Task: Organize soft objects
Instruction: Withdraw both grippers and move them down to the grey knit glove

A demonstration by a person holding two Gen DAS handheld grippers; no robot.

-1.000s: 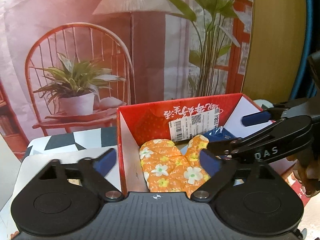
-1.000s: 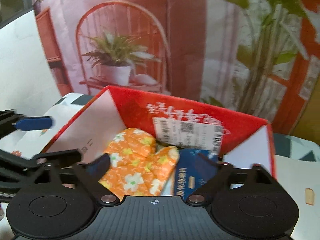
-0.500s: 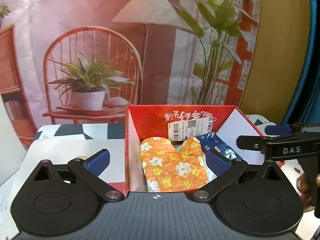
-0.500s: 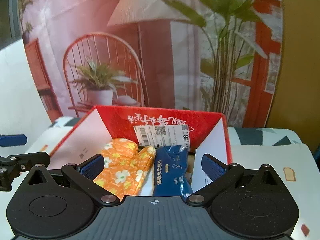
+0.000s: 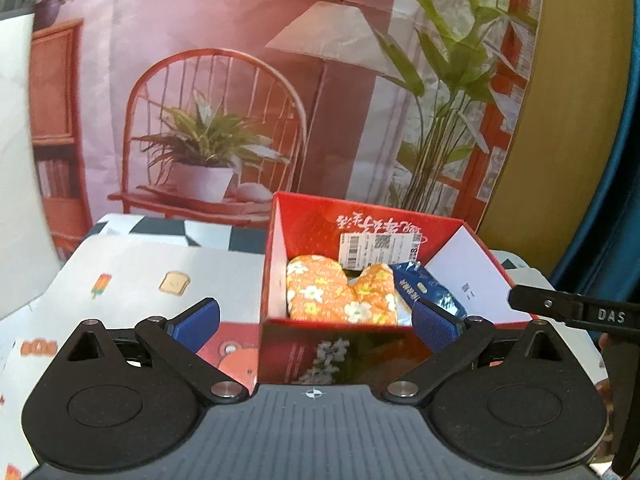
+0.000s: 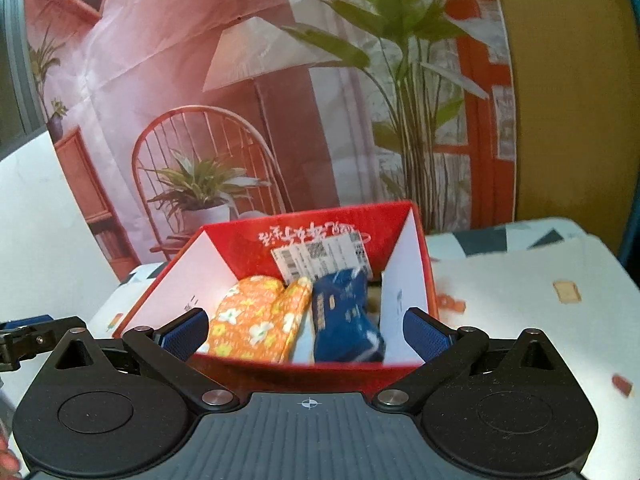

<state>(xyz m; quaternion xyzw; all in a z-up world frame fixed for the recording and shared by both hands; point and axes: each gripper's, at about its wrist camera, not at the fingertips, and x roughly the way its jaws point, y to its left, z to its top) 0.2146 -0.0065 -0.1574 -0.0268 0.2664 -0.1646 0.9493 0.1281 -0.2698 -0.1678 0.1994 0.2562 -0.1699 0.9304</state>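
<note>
An open red box [image 5: 280,256] [image 6: 425,264] stands on the table ahead of both grippers. Inside it lie an orange flowered oven mitt [image 5: 332,292] [image 6: 256,320] and, to its right, a dark blue soft packet [image 5: 430,292] [image 6: 344,316]. My left gripper [image 5: 316,320] is open and empty, held back from the box's near wall. My right gripper [image 6: 306,330] is also open and empty, its fingers spread before the box's near edge. The right gripper's black arm [image 5: 576,308] shows at the right edge of the left wrist view.
The table wears a white cloth [image 5: 160,268] [image 6: 520,300] printed with small toast and popsicle pictures. A printed backdrop [image 5: 224,100] of a chair, potted plant and lamp hangs right behind the box. A blue curtain [image 5: 600,240] is at far right.
Both grippers have drawn back from the box, which now looks smaller and farther off. Its outer front wall has come into view. The left view has swung so the box sits right of centre.
</note>
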